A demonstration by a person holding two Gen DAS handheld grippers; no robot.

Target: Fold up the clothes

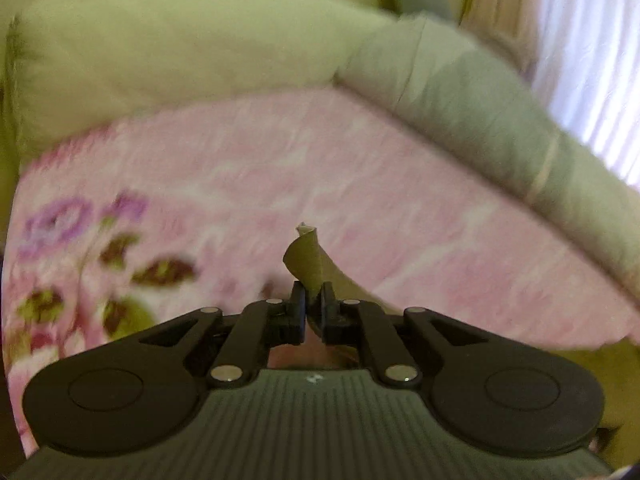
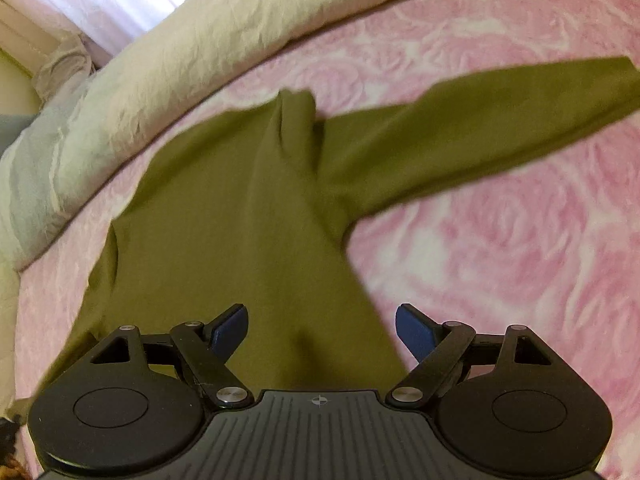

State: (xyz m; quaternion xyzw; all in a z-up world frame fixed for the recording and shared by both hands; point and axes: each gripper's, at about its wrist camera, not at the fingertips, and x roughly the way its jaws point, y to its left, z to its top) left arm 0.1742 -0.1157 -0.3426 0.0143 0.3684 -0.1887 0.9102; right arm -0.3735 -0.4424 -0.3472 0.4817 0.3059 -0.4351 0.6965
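An olive-green long-sleeved garment (image 2: 248, 208) lies spread on a pink rose-patterned bedspread (image 2: 500, 240), one sleeve (image 2: 480, 128) stretched out to the right. My right gripper (image 2: 320, 332) hovers over the garment's near part, open, its blue pads (image 2: 230, 330) wide apart with cloth below them. In the left wrist view, my left gripper (image 1: 314, 300) is shut on a corner of the olive garment (image 1: 306, 256), which sticks up curled between the black fingers (image 1: 297, 304). The rest of the garment is hidden below that gripper.
A pale cream duvet (image 2: 192, 40) is bunched along the far edge of the bed, also seen as the duvet (image 1: 480, 112) in the left wrist view. A green pillow or headboard (image 1: 180, 48) lies behind. Bright curtains (image 1: 592, 60) stand at the right.
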